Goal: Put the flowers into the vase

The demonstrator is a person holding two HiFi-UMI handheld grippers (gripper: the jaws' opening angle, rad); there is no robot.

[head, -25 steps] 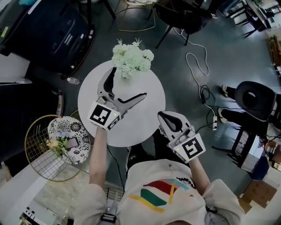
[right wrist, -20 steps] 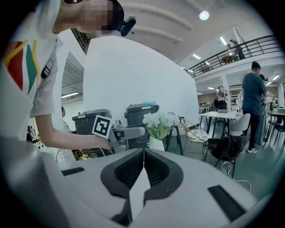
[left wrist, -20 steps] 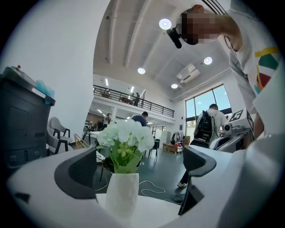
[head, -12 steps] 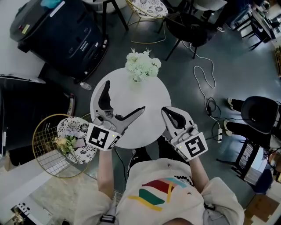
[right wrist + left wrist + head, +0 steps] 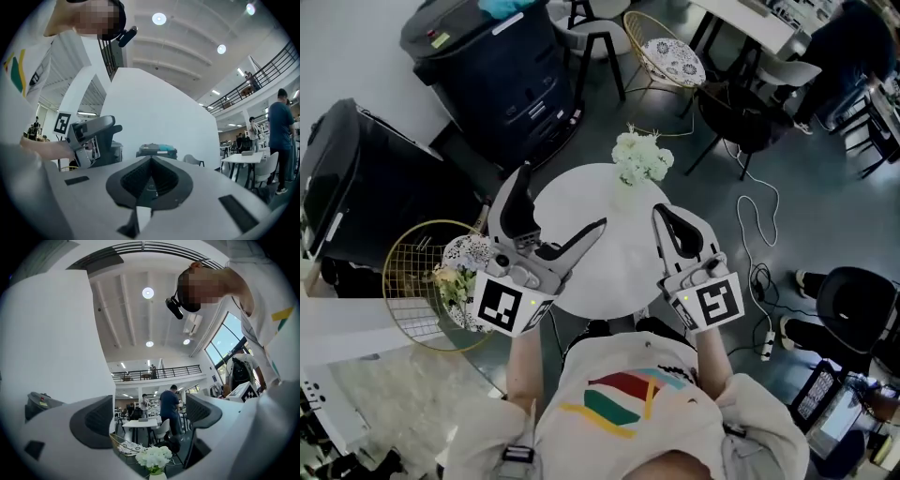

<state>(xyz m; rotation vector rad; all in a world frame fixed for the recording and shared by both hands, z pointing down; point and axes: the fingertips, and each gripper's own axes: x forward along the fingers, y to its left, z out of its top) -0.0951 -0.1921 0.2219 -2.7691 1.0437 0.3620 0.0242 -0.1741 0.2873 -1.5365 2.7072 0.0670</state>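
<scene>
A bunch of pale green-white flowers [image 5: 642,157] stands in a vase at the far edge of the round white table [image 5: 614,258]. In the left gripper view the same flowers [image 5: 153,458] show low down, far beyond the jaws. My left gripper [image 5: 561,202] is held high above the table's left side; its jaws stand wide, are closing, and have nothing between them [image 5: 147,416]. To the right, my right gripper [image 5: 664,216] is shut and empty [image 5: 150,180], also well above the table. A small yellowish bunch [image 5: 450,281] lies on a patterned cushion at the left.
A gold wire chair [image 5: 408,300] holds that cushion left of the table. Behind stand a dark bin [image 5: 502,75] and a black case [image 5: 366,187]. A second wire chair [image 5: 670,56], a floor cable [image 5: 759,225] and a black chair [image 5: 858,300] lie around.
Both grippers have risen away from the tabletop, towards the head camera. The table and the flowers now look smaller and farther off. The right gripper stays shut.
</scene>
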